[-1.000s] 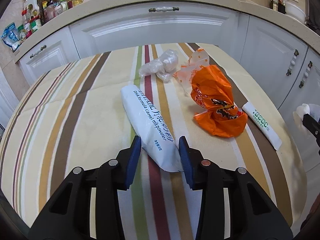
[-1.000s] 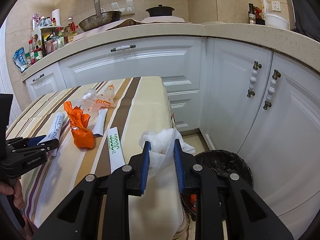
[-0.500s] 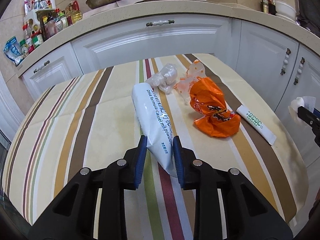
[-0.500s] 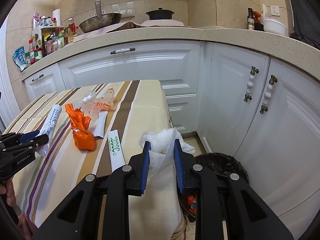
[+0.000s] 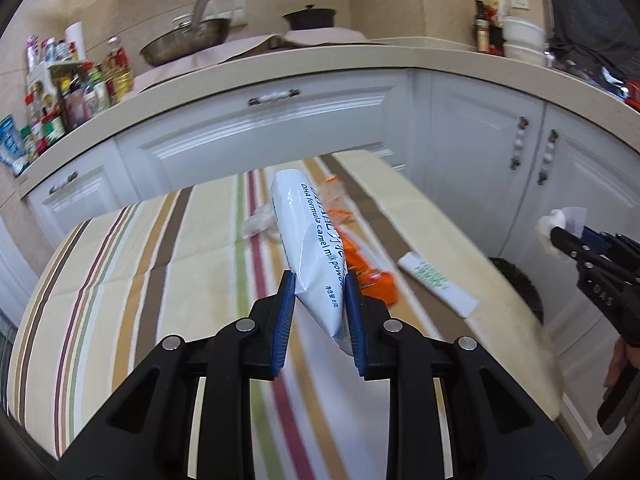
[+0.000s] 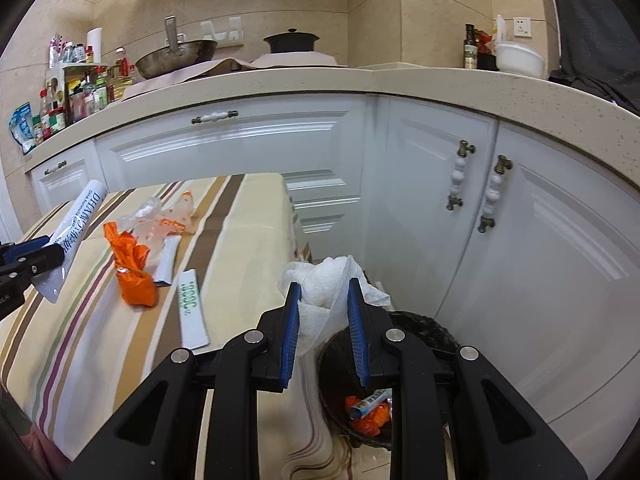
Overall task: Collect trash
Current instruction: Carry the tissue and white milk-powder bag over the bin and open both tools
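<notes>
So the left gripper (image 5: 319,300) has its blue pads clamped on the lower end of a white milk powder packet (image 5: 310,240), and the packet is up off the striped table (image 5: 132,280), tilted with its top end pointing away toward the cabinets. From the right camera you can see that same packet (image 6: 76,220) sticking up at an angle at the left edge of the table. The right gripper (image 6: 323,312) is pinched on a crumpled white paper towel (image 6: 324,284), held out past the table edge, right above a black trash bin (image 6: 424,332) on the floor that already has some orange and blue wrappers in it. On the table sit a crumpled orange bag (image 6: 134,268), a clear plastic wrapper (image 6: 160,216) just behind it, and a flat white sachet with green print (image 6: 192,310) near the table edge.
</notes>
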The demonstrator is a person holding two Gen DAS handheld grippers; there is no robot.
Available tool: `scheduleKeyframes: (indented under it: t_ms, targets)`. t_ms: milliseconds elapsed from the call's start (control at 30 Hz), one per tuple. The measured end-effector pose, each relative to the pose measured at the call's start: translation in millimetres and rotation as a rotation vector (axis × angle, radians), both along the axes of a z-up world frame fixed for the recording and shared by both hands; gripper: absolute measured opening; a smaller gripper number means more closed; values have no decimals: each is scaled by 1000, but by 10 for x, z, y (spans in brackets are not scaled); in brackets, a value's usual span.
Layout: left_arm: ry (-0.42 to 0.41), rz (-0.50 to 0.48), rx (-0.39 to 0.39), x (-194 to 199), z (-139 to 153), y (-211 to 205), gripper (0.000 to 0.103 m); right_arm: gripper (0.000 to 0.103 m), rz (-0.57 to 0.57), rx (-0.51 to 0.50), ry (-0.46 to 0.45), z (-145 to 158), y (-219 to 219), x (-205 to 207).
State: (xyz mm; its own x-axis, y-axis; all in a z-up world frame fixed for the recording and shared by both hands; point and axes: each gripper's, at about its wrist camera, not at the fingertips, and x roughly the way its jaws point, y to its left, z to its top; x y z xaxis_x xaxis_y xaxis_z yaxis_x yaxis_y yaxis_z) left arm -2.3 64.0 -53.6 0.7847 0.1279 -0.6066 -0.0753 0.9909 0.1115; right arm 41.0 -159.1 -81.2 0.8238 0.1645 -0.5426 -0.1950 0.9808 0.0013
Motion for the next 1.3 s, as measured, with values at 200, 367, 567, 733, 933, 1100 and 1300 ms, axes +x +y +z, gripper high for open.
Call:
scheduleKeyframes:
  t_ms: [200,367,567,733,933,1100,1300]
  targets:
    - [-11,-119,-12,180,4,-439,25,24,-68,-21,-6,-5,-265,19]
    - [-16,-216,-14,388,-18,-870,25,24,-112,-37,-5,-19,-447,45]
    - [-16,-298,-1,656,-68,-1346,25,24,-156,-45,-1,-51,-634,101]
    - [6,-330,16,877,-183,-1656,25,24,-188,-48,5,-94,-790,144]
    - [35,-357,36,1120,-307,-1943,25,24,-215,-49,8,-131,-935,224]
    - [70,-352,83,1341,-471,-2125,51,47,-238,-53,26,-291,-1010,405]
    - [109,-328,69,1414,-545,-2076,58,47,-255,-45,53,-359,-1049,445]
